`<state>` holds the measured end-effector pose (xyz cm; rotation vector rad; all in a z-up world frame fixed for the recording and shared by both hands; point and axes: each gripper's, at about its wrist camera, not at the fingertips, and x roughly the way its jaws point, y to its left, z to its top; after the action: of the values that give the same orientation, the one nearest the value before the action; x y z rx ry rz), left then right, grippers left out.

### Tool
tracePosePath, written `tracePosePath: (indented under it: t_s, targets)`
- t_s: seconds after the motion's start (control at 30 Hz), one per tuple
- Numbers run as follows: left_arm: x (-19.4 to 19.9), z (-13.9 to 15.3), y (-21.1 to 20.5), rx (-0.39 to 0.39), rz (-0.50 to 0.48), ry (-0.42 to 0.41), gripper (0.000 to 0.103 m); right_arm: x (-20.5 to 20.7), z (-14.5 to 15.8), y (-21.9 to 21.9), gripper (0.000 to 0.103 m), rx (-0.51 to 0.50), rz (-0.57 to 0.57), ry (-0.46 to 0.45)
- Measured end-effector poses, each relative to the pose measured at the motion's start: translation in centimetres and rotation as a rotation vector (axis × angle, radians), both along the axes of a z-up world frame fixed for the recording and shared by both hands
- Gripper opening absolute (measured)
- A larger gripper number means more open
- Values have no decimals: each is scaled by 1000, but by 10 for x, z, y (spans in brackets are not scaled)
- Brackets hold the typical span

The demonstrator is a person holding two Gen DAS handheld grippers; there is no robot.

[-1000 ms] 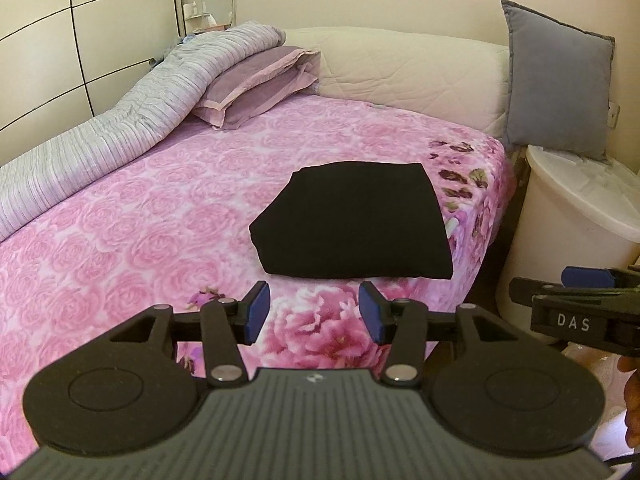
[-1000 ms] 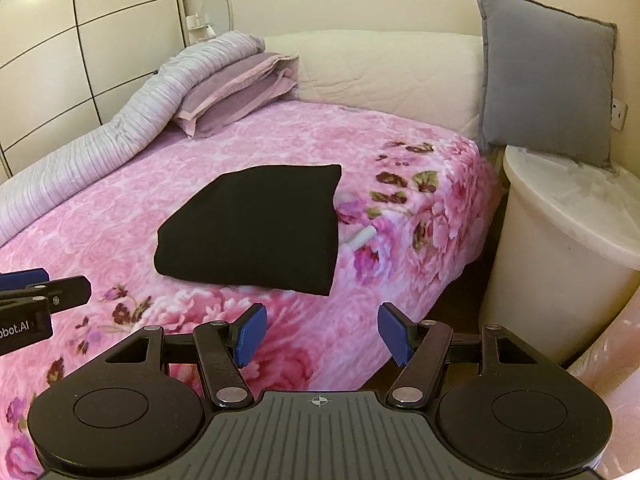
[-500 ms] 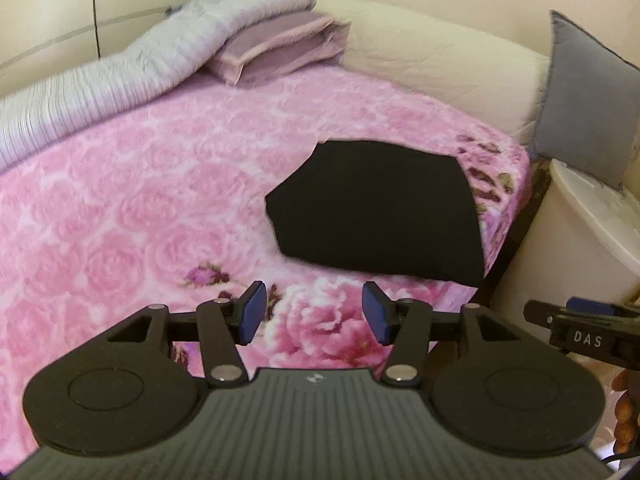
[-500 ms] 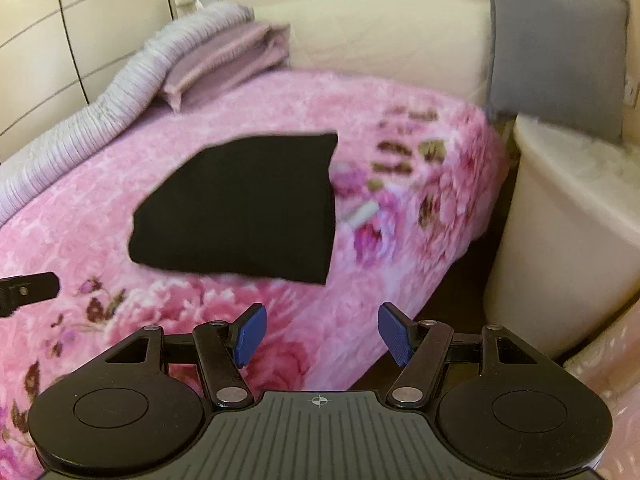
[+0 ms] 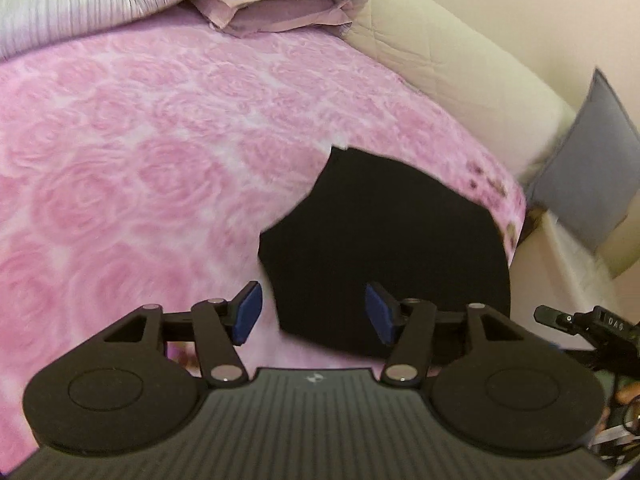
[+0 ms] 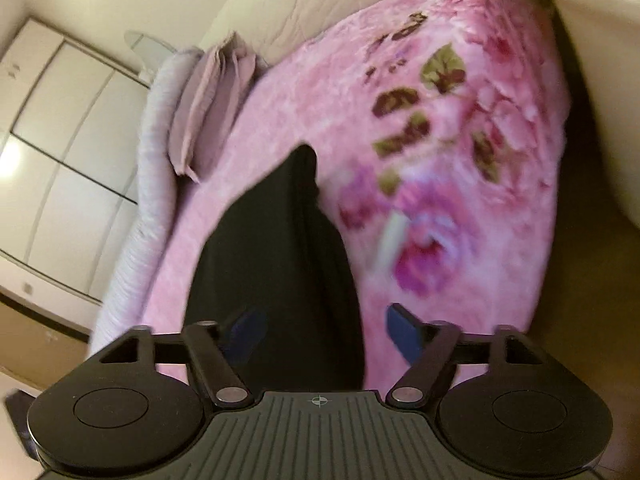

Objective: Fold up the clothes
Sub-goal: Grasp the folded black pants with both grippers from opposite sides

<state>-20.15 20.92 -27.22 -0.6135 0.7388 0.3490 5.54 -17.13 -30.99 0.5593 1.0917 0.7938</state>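
the black garment lies as a flat folded bundle on the pink flowered bed, lower middle of both frames, near the bed's right edge. the left hand-held gripper hangs over its near corner, fingers apart, empty. the right hand-held gripper is tilted over its near edge, also apart and empty. it looks soft, light and limp; a pinch at a corner or folded edge should serve.

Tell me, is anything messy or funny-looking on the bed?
Nothing much stands out. The black folded garment lies flat on the pink rose blanket, near the bed's corner. One small pale object lies on the blanket beside it, too blurred to identify. Both the left gripper and right gripper are open and empty.
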Motion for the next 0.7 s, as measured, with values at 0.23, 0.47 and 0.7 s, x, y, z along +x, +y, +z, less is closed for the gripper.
tracePosePath:
  t_s: [0.23,0.47,0.7]
  targets:
    - [30,-28,49,-129,-17,-55,55,38,-11,44,82,3,44,3]
    - [56,-50,88,-208,-77,-114,58,65,-30,67,82,-4,91,69]
    - [83,-82,108,-400,-178,-159,58,75,-39,73,81,15,128,100]
